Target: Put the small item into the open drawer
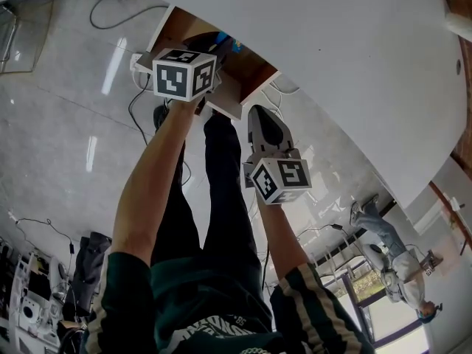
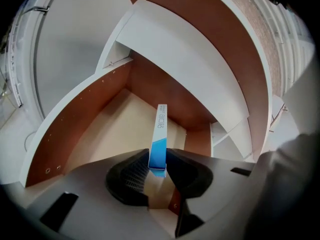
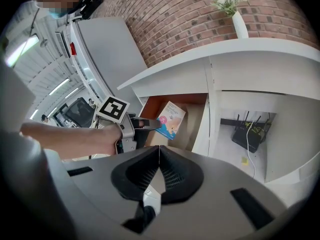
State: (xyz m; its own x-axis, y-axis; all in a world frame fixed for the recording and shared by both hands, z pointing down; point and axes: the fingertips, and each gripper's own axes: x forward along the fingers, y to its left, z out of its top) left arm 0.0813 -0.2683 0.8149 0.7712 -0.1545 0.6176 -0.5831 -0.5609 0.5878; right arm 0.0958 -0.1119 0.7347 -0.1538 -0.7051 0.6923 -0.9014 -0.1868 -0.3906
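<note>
My left gripper [image 2: 159, 165] has its jaws a little apart, clamped on the near end of a thin, flat cardboard box [image 2: 160, 132], white with a blue corner. I see the box edge-on, pointing away from me. It hangs inside the open drawer [image 2: 85, 126], which has brown wooden walls and a white front, above the drawer's pale floor. I cannot tell whether the box touches anything. My right gripper [image 3: 159, 153] sits to the right, well apart from the drawer, with its jaws closed together on nothing. Far right, a black router [image 3: 247, 134] sits in the white counter's [image 3: 250, 51] cubby.
</note>
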